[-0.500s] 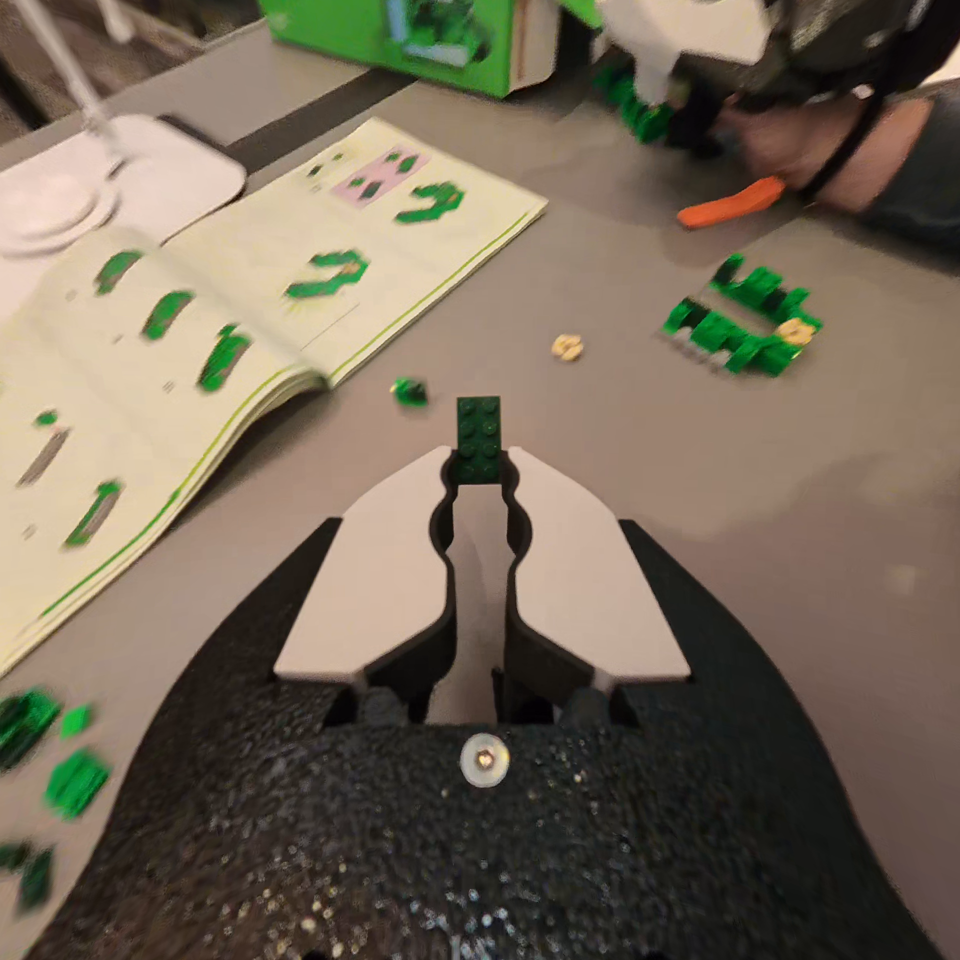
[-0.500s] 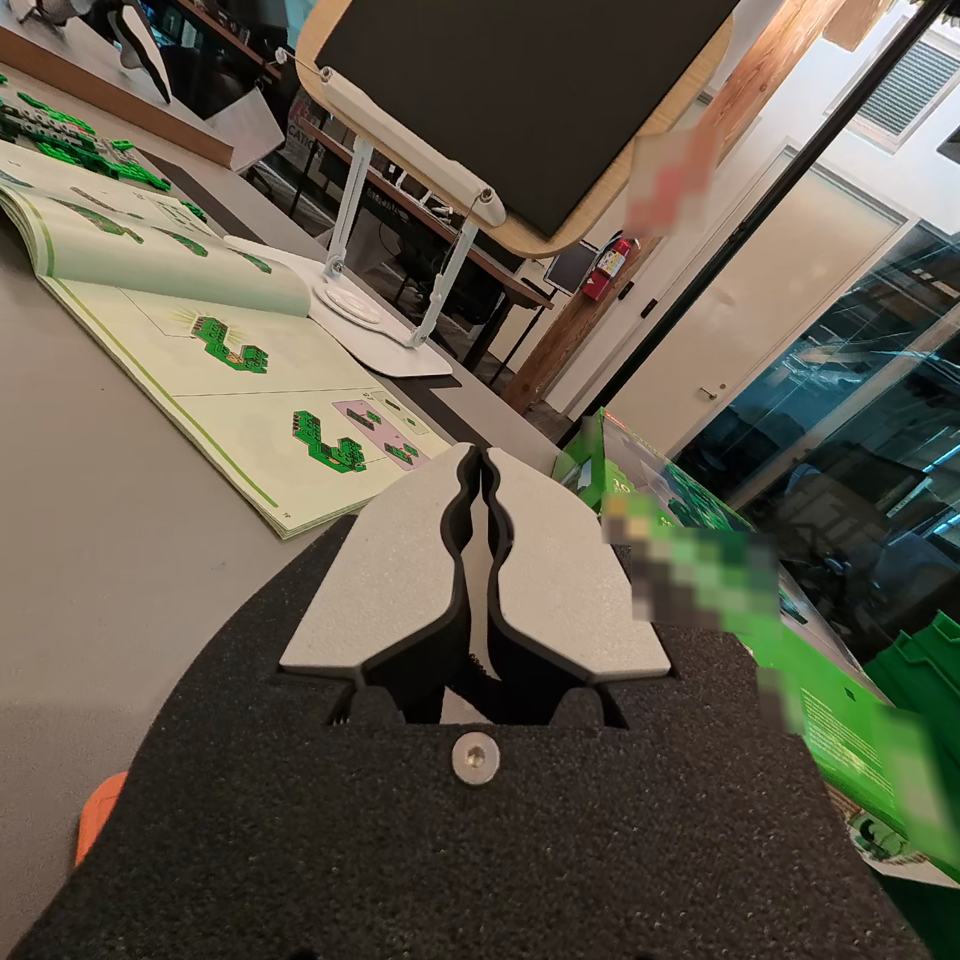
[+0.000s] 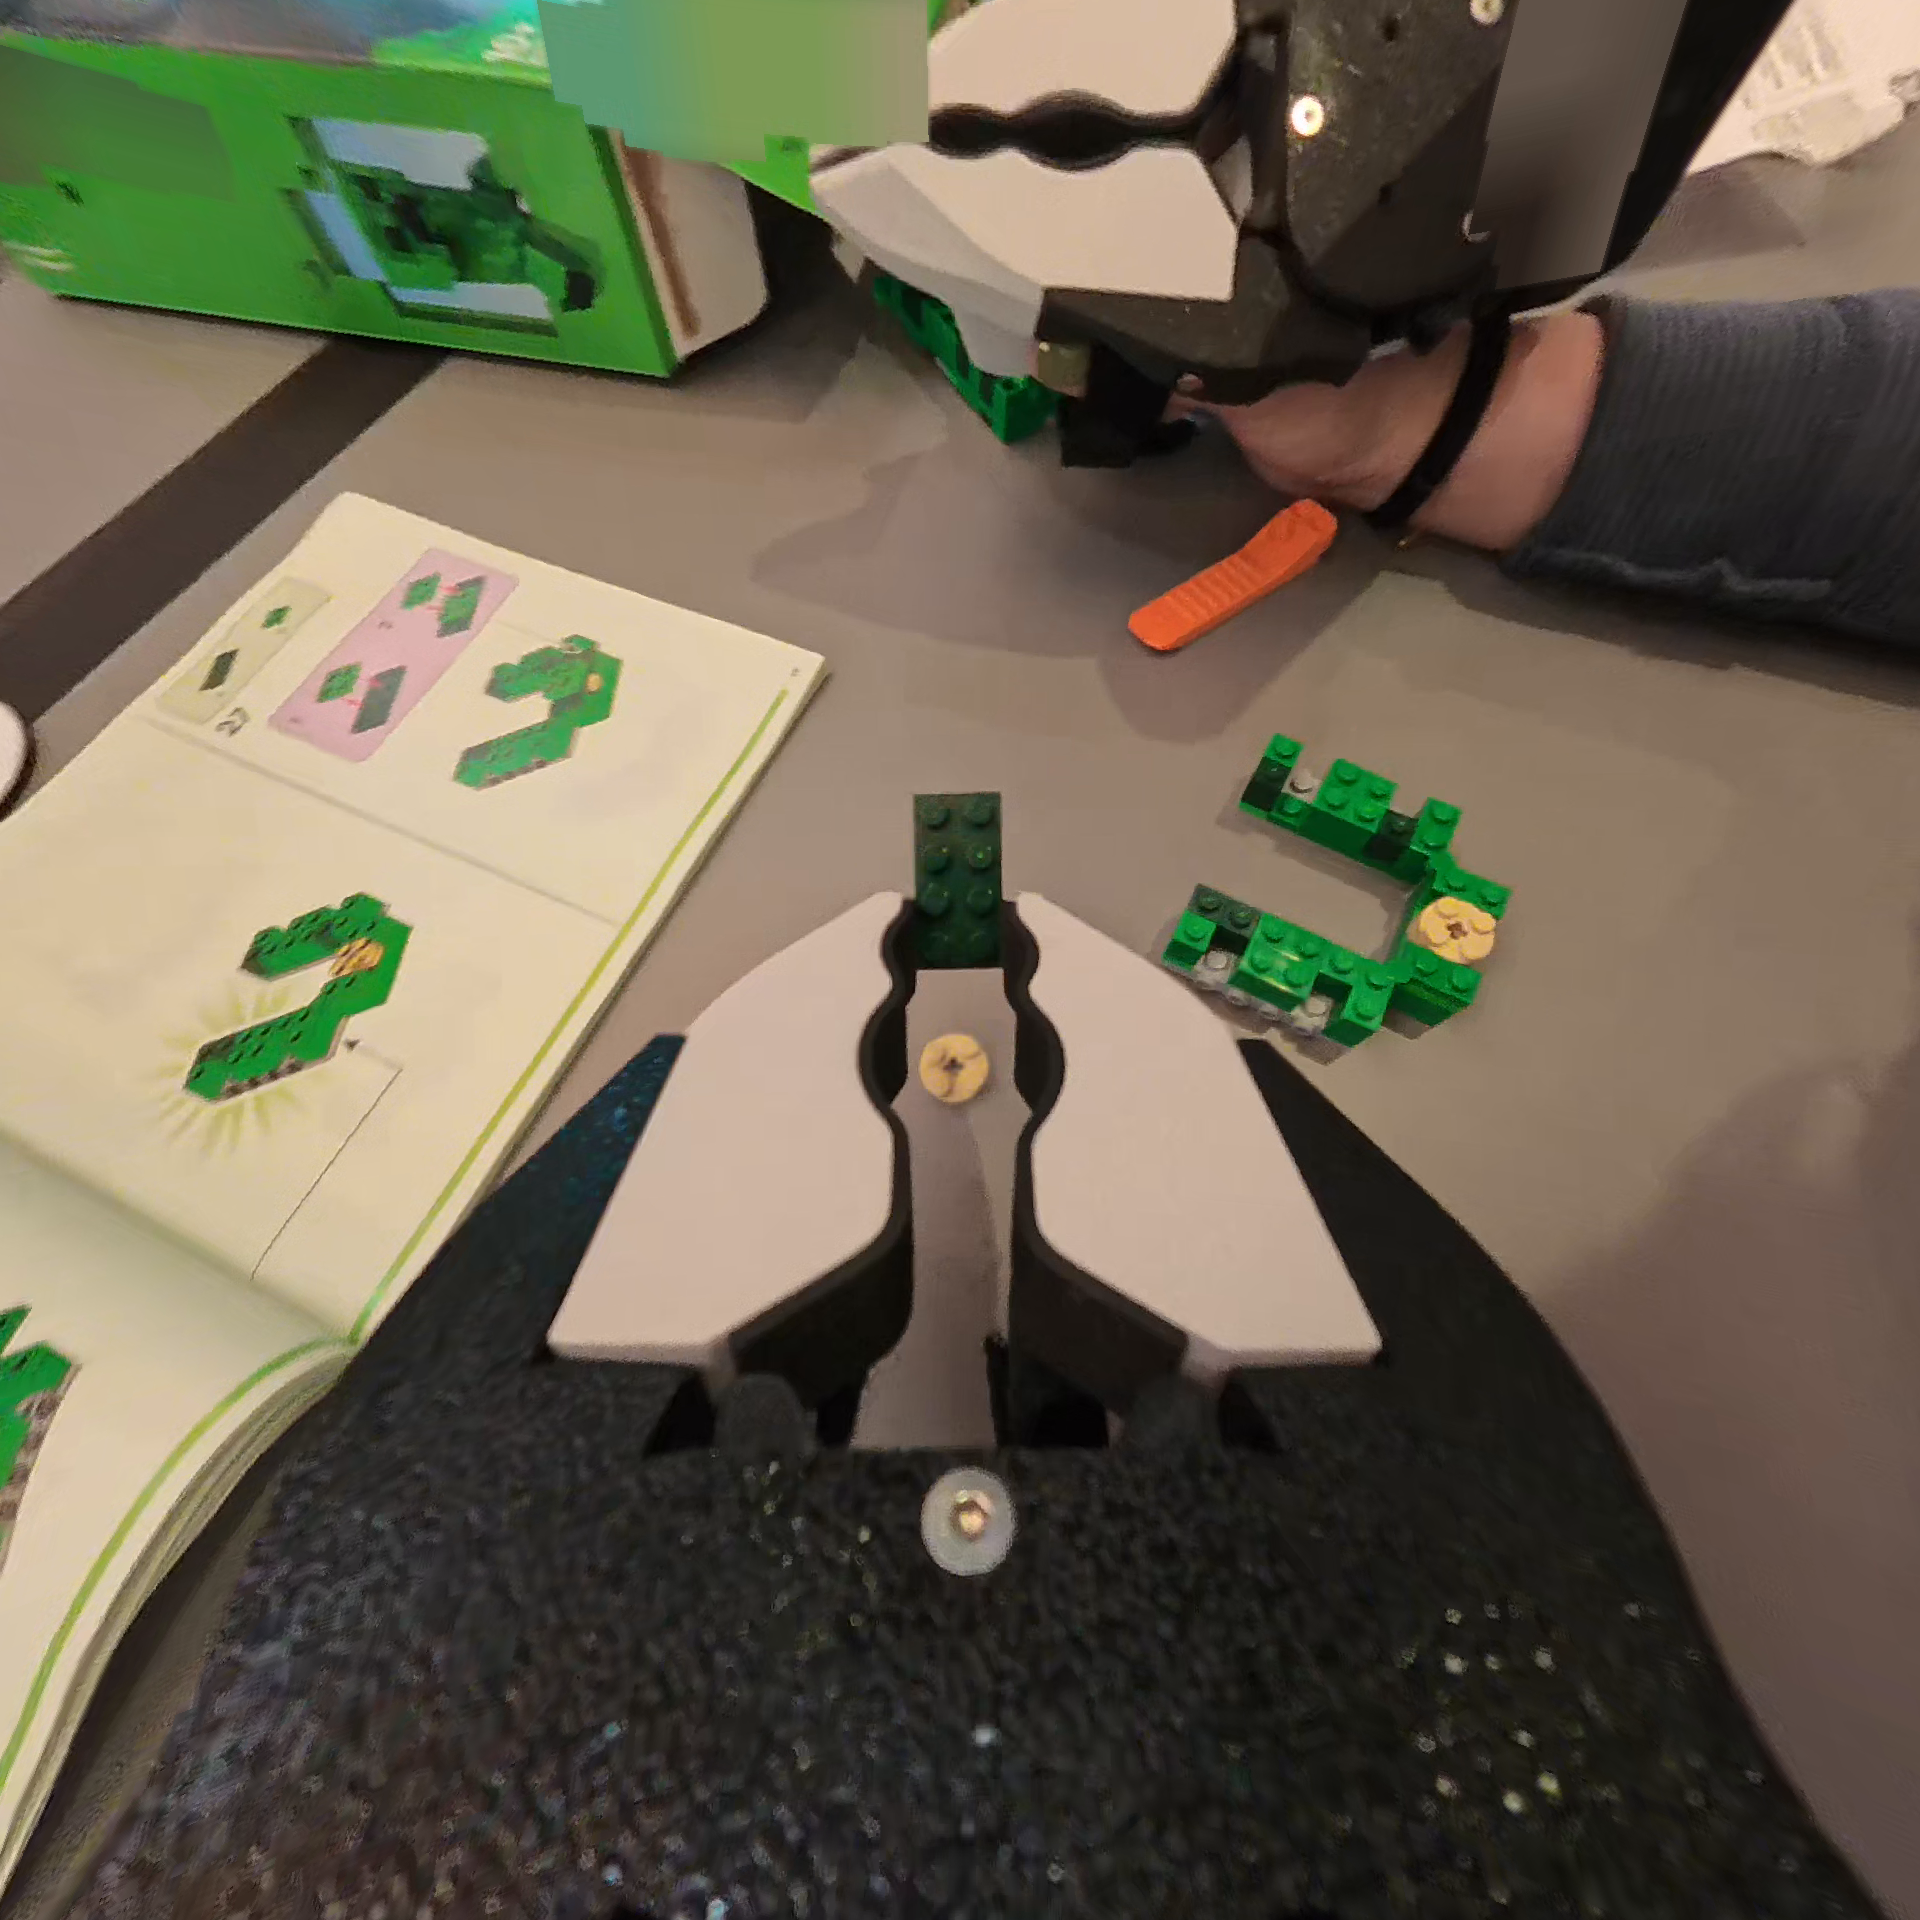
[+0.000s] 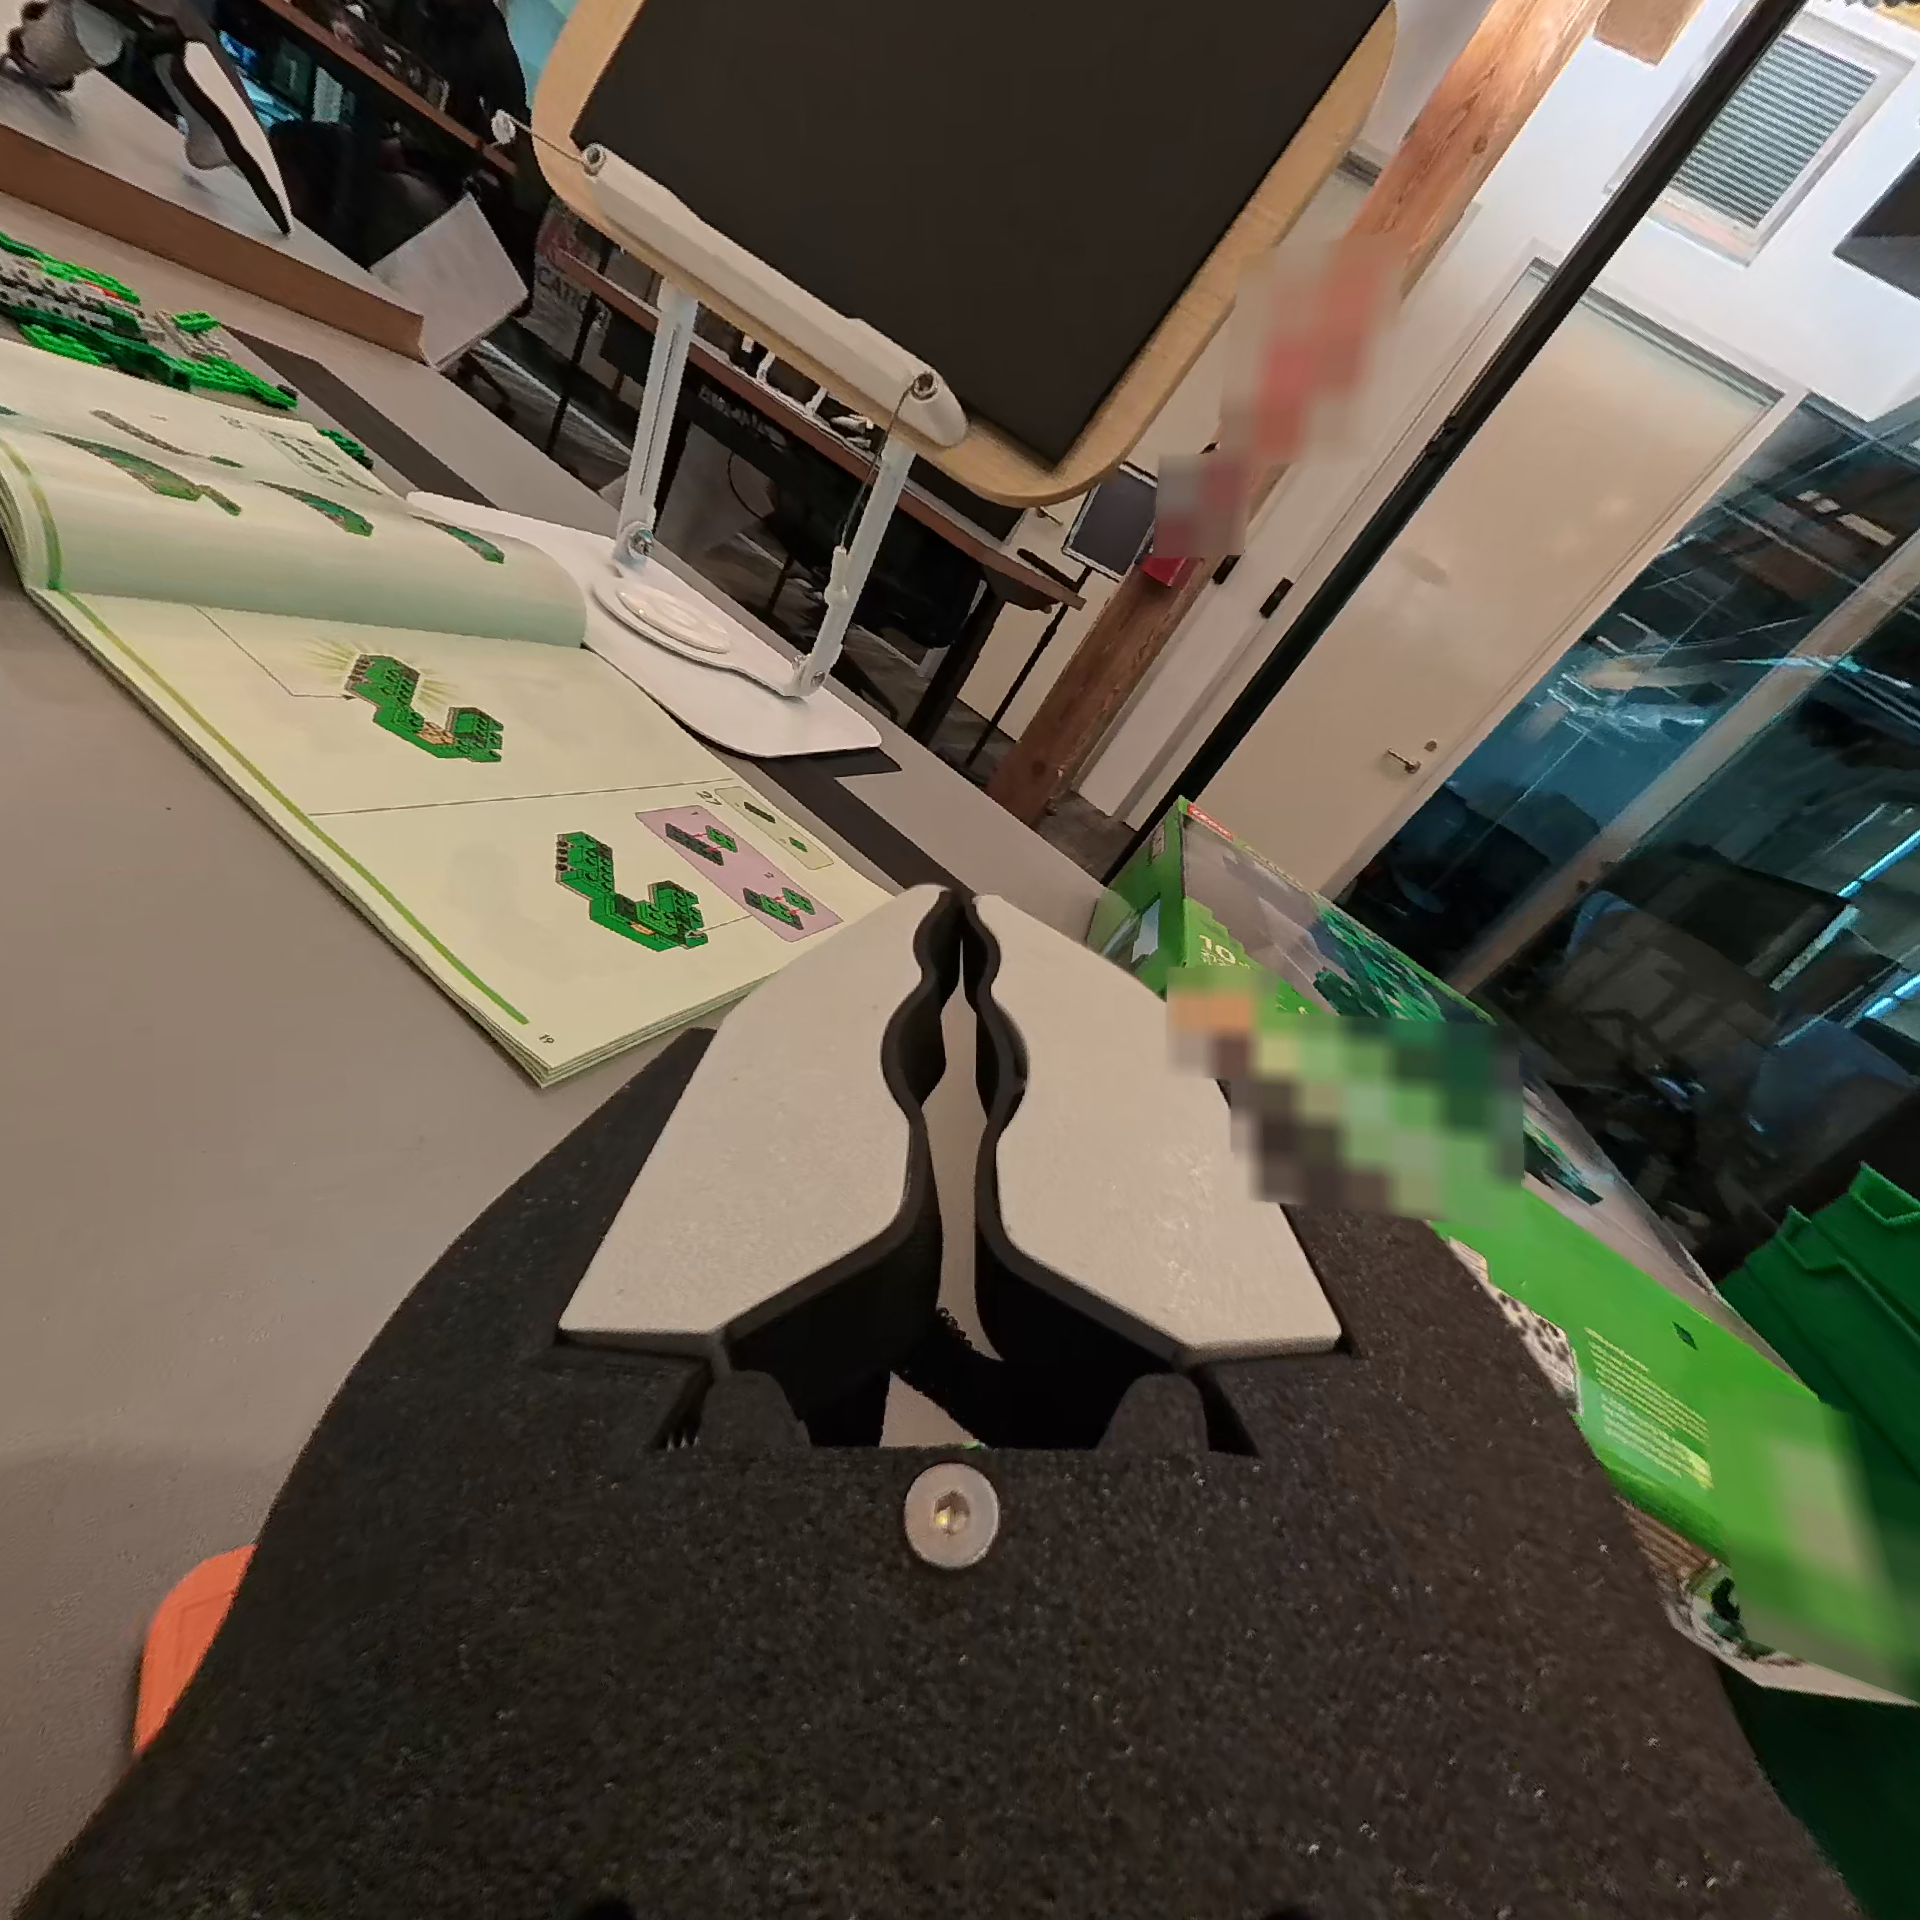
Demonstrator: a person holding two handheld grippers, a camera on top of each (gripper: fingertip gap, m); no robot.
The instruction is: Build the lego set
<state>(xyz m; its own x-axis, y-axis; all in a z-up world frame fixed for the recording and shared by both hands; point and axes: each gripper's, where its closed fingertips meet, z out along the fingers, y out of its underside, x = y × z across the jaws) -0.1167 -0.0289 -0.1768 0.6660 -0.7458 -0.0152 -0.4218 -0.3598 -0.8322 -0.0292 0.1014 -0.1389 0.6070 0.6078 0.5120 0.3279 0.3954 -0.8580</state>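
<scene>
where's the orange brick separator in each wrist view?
Left wrist view: orange brick separator upper right of centre, flat on the table, just below the person's hand.
Right wrist view: only its tip, bottom left, behind the tool body.
Shared landmark: open instruction booklet.

left wrist view steeply downward, right wrist view low, level, sharing instruction booklet (image 3: 395,883)

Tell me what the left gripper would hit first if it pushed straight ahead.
Likely nothing nearby: the left gripper, shut on the dark green plate, points across bare table; depth unclear.
</scene>
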